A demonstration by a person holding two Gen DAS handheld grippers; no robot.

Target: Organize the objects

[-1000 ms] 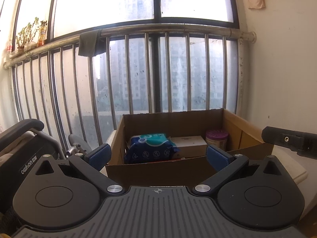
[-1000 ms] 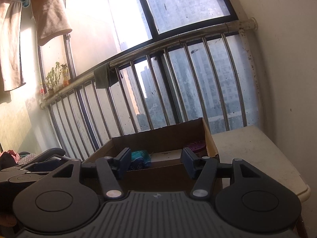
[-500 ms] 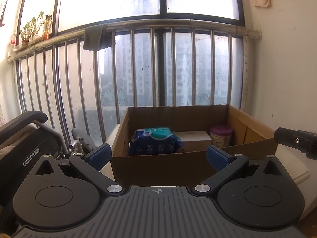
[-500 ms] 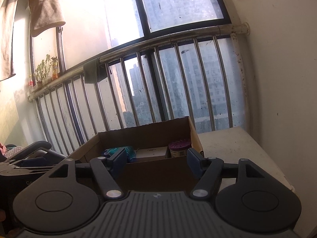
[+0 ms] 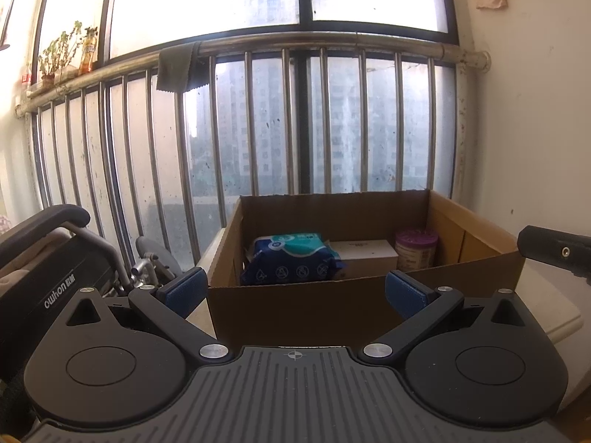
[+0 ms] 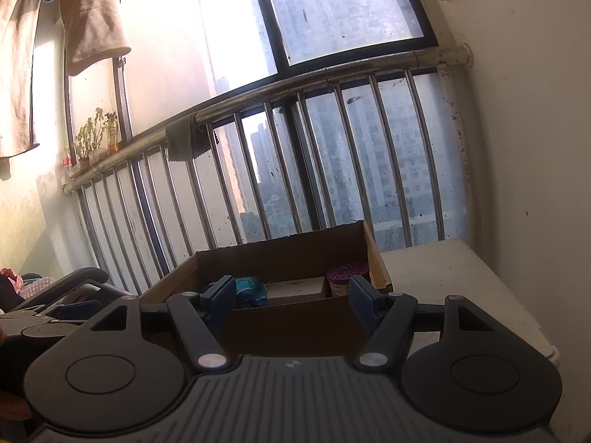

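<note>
**Three items sitting in one open cardboard box, both grippers empty**

One cardboard box (image 5: pixel 295 310) is sitting on a pale cabinet top (image 6: pixel 454 280), and everything here is placed against that box. Inside it, going left to right, three things are lying along the far wall: one blue-and-teal soft pack (image 5: pixel 291 258), one flat tan carton (image 5: pixel 364 254) just beside it, and one round tub with a purple lid (image 5: pixel 415 249) in the right corner.

Two grippers are hovering in front of the box's near wall. The left gripper (image 5: pixel 295 289) is standing with its blue pads wide apart, nothing between them. The right gripper (image 6: pixel 295 295) is also standing spread, with nothing clamped; its side is showing as a black bar (image 5: pixel 554 251) right of the box in the left wrist view.

The near wall is hiding the lower parts of all three items, and the print on the carton and tub is too small to read. A dark folded frame (image 5: pixel 55 269) marked "owhon" left of the box is cut off by the edge.

Behind the box a steel railing (image 5: pixel 295 118) is fronting a grimy window, with one grey cloth (image 5: pixel 177 68) draped over the rail. A white wall (image 5: pixel 528 129) is rising right of the box.
</note>
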